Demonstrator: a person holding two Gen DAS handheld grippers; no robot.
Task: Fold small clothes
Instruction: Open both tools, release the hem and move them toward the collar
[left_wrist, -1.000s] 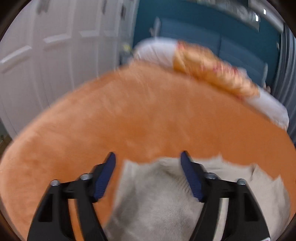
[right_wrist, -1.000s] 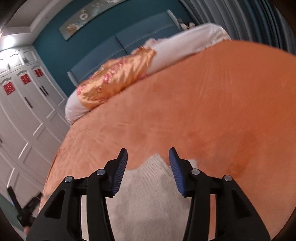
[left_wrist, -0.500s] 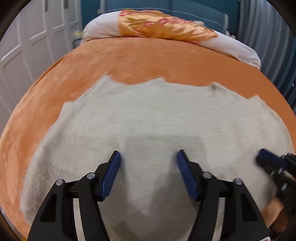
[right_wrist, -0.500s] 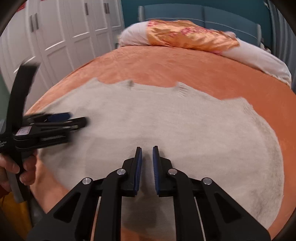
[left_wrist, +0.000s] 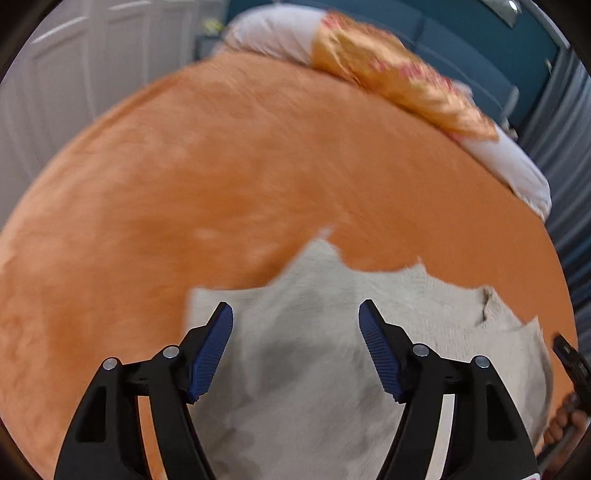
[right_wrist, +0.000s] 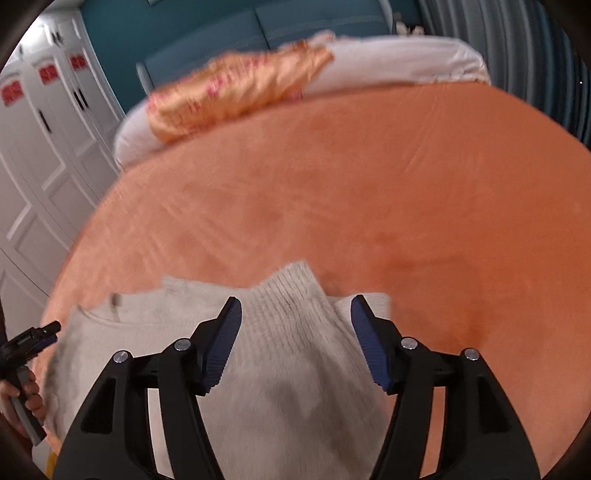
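- The left hand-held gripper (left_wrist: 295, 314) is seen with its blue-padded jaws set wide apart, nothing clamped between them.
- Directly under and ahead of it, a pale grey knitted sweater (left_wrist: 317, 369) is spread on the orange bed cover (left_wrist: 229, 155); the garment's left edge is found just beside the left jaw.
- The right hand-held gripper (right_wrist: 295, 312) is likewise held spread, gripping nothing.
- Between and just beyond its jaws a ribbed cuff or hem (right_wrist: 291, 295) is seen, its ribs running away from the gripper.
- The sweater's long axis is judged to run side to side, from one gripper across to the other.
- The ribbed end is judged nearer the right gripper, so the next grasp is probably best made there.
- Well beyond, a gold patterned pillow (right_wrist: 236, 92) is laid at the bed's head.
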